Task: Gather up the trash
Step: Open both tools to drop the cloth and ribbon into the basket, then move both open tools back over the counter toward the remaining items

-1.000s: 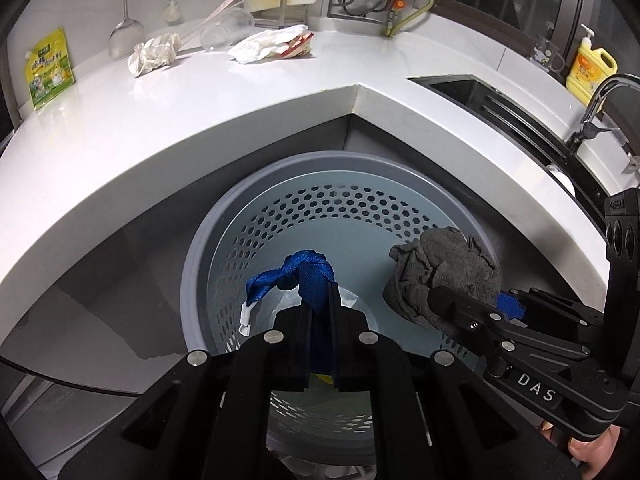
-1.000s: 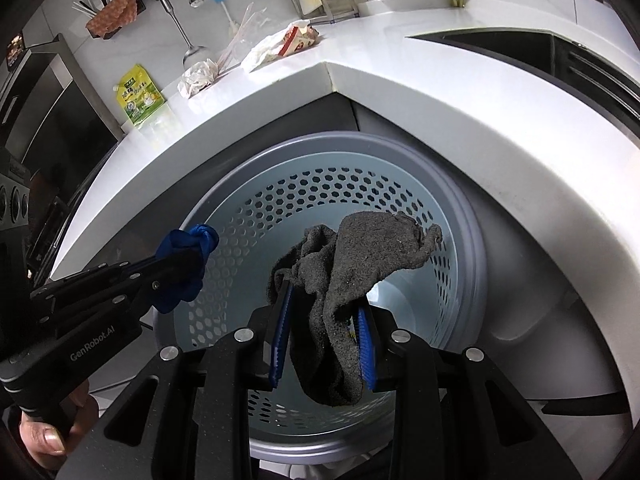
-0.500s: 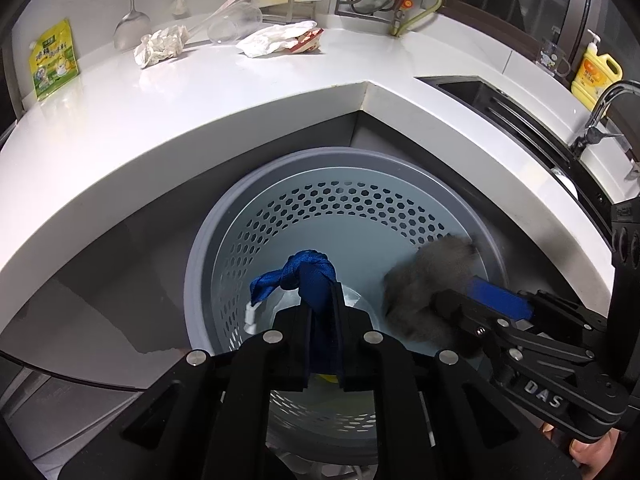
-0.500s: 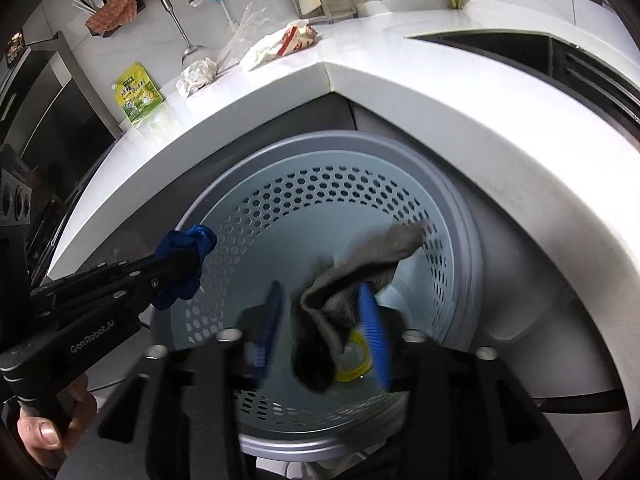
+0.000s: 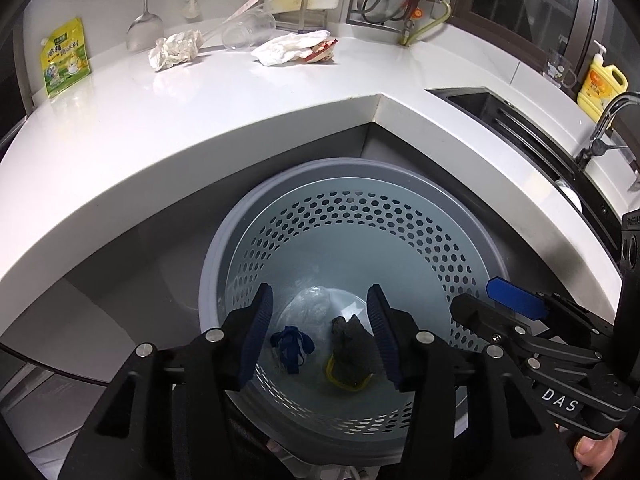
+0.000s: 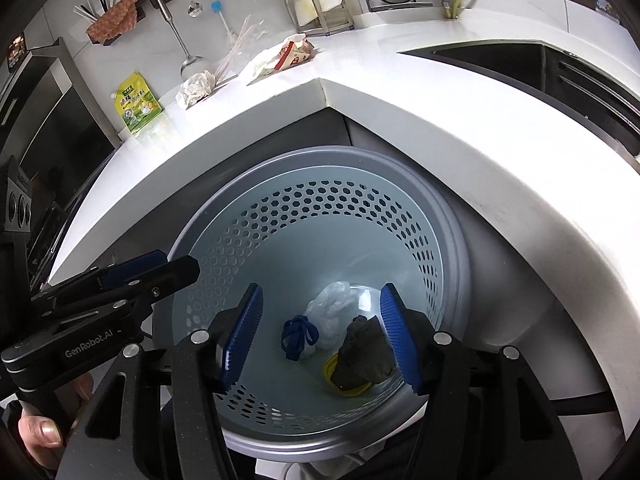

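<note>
A grey perforated trash bin (image 5: 472, 216) (image 6: 448, 216) stands below the white counter corner. At its bottom lie a blue strap (image 5: 292, 344) (image 6: 298, 336), a grey cloth (image 5: 356, 344) (image 6: 366, 354), a clear plastic wad (image 5: 312, 304) (image 6: 334, 300) and a yellow ring (image 6: 348, 388). My left gripper (image 5: 320, 328) is open and empty above the bin; it also shows in the right wrist view (image 6: 160, 268). My right gripper (image 6: 320, 334) is open and empty above the bin; it also shows in the left wrist view (image 5: 496, 304).
On the counter (image 5: 200, 120) lie a crumpled white paper (image 5: 176, 48) (image 6: 196, 88), a white and red wrapper (image 5: 296, 48) (image 6: 280, 60), a clear cup (image 5: 248, 32) and a yellow-green pouch (image 5: 66, 60) (image 6: 138, 106). A sink (image 5: 520, 128) and yellow soap bottle (image 5: 602, 86) are at right.
Both grippers opened. The blue strap dropped from the left gripper and the grey cloth from the right gripper; both now lie at the bin's bottom.
</note>
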`<state>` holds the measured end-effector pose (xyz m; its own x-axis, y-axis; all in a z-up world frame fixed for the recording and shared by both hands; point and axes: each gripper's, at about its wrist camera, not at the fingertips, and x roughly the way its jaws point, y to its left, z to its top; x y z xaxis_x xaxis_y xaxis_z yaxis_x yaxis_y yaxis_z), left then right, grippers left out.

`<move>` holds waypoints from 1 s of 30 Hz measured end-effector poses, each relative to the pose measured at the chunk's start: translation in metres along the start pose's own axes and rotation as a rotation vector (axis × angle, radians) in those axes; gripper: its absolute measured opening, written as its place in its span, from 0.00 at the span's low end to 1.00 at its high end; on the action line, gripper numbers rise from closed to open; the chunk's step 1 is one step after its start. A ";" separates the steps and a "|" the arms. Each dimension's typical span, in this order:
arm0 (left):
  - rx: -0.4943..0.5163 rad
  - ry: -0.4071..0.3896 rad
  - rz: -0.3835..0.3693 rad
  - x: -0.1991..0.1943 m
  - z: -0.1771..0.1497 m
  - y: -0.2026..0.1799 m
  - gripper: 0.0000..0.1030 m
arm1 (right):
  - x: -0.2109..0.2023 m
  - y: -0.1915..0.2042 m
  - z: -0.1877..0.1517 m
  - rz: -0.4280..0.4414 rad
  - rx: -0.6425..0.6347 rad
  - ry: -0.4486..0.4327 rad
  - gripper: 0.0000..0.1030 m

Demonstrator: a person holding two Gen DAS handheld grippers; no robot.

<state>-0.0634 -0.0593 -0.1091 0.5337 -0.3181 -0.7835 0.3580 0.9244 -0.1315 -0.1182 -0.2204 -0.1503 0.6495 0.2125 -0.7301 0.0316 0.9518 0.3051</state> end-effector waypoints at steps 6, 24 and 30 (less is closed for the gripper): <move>-0.004 -0.030 0.005 -0.007 0.003 0.005 0.57 | -0.005 0.000 0.002 -0.002 0.000 -0.013 0.59; -0.046 -0.252 0.136 -0.055 0.050 0.060 0.94 | -0.007 0.034 0.040 0.021 -0.077 -0.085 0.70; -0.088 -0.299 0.155 -0.059 0.080 0.089 0.94 | -0.005 0.047 0.075 0.003 -0.106 -0.108 0.70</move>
<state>-0.0018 0.0247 -0.0254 0.7824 -0.2079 -0.5871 0.1946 0.9770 -0.0867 -0.0630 -0.1933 -0.0871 0.7276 0.1962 -0.6574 -0.0473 0.9703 0.2372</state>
